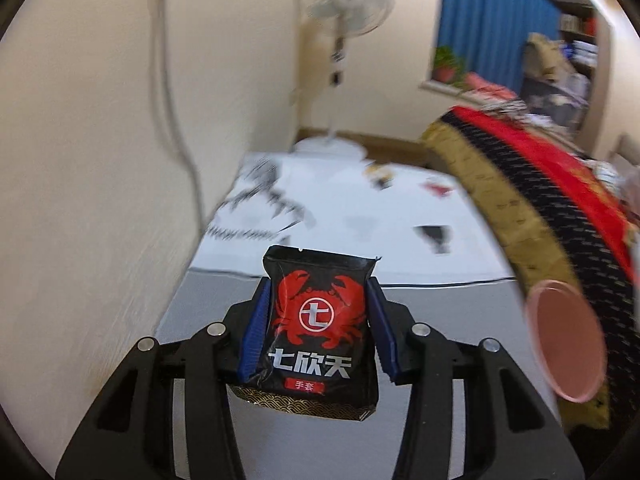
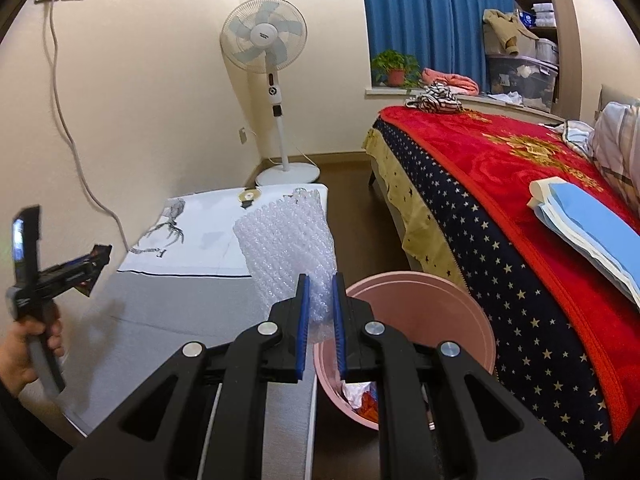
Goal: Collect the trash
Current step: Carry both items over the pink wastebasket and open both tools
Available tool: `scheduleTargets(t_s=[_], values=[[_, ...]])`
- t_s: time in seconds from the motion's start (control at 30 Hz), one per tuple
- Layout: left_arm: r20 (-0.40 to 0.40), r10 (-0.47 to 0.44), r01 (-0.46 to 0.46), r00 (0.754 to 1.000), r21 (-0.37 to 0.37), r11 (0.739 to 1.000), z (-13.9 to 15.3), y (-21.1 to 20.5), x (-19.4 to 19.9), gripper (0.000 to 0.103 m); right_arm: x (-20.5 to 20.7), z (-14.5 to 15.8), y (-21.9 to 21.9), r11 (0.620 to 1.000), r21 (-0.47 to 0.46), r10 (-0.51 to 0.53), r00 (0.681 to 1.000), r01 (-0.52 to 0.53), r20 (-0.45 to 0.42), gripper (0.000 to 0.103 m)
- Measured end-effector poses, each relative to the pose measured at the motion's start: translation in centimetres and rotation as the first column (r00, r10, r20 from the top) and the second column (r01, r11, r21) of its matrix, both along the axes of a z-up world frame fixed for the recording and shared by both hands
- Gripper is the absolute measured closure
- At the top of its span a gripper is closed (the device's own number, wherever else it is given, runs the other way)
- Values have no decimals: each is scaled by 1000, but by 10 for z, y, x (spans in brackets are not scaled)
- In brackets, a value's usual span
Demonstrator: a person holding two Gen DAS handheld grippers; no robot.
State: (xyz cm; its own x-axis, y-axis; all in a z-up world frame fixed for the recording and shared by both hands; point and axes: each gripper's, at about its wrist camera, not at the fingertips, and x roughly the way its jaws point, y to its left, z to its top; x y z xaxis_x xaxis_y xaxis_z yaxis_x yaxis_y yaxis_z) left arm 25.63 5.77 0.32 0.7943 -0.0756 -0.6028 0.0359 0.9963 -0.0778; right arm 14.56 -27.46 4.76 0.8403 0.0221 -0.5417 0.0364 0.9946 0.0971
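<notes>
My left gripper (image 1: pixel 318 284) is shut on a black snack packet with a red crab (image 1: pixel 318 328) and holds it upright above the grey table (image 1: pixel 440 320). It also shows in the right wrist view (image 2: pixel 60 272), held in a hand at far left. My right gripper (image 2: pixel 320 280) is shut on a sheet of clear bubble wrap (image 2: pixel 288 248), which stands up above the table beside the pink bin (image 2: pixel 420 292). The bin holds some crumpled trash (image 2: pixel 360 396). The bin's rim shows blurred in the left wrist view (image 1: pixel 564 340).
A white printed cloth (image 2: pixel 200 232) covers the table's far half, with a small round item (image 2: pixel 249 197) on it. A standing fan (image 2: pixel 266 40) is in the corner. A bed with a red blanket (image 2: pixel 520 184) runs along the right, close to the bin.
</notes>
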Motion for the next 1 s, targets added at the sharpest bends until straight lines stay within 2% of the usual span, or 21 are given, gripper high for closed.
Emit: scheduleTargets(t_s=[0.1, 0.23, 0.4, 0.57, 0.77, 0.87, 1.0], values=[[42, -74, 74, 996, 6, 997, 27, -35, -33, 57, -5, 4, 0, 1000, 5, 7, 1000, -7, 19, 91], [47, -146, 147, 988, -14, 989, 43, -73, -55, 57, -10, 6, -3, 1000, -6, 7, 1000, -6, 29, 91], [45, -245, 245, 968, 0, 969, 51, -130, -66, 57, -17, 6, -19, 1000, -11, -25, 999, 26, 26, 91], [30, -347, 347, 937, 6, 938, 53, -198, -58, 57, -15, 5, -46, 998, 4, -69, 998, 69, -9, 91], [-3, -432, 432, 902, 24, 902, 39, -268, -36, 56, 7, -2, -78, 993, -24, -120, 991, 118, -61, 91], [-56, -455, 456, 889, 18, 890, 17, -300, -15, 56, 25, -16, -95, 990, -2, -139, 982, 140, -124, 91], [-112, -460, 464, 881, 16, 886, -12, -323, 5, 54, 49, -40, -116, 984, 6, -170, 960, 176, -224, 91]])
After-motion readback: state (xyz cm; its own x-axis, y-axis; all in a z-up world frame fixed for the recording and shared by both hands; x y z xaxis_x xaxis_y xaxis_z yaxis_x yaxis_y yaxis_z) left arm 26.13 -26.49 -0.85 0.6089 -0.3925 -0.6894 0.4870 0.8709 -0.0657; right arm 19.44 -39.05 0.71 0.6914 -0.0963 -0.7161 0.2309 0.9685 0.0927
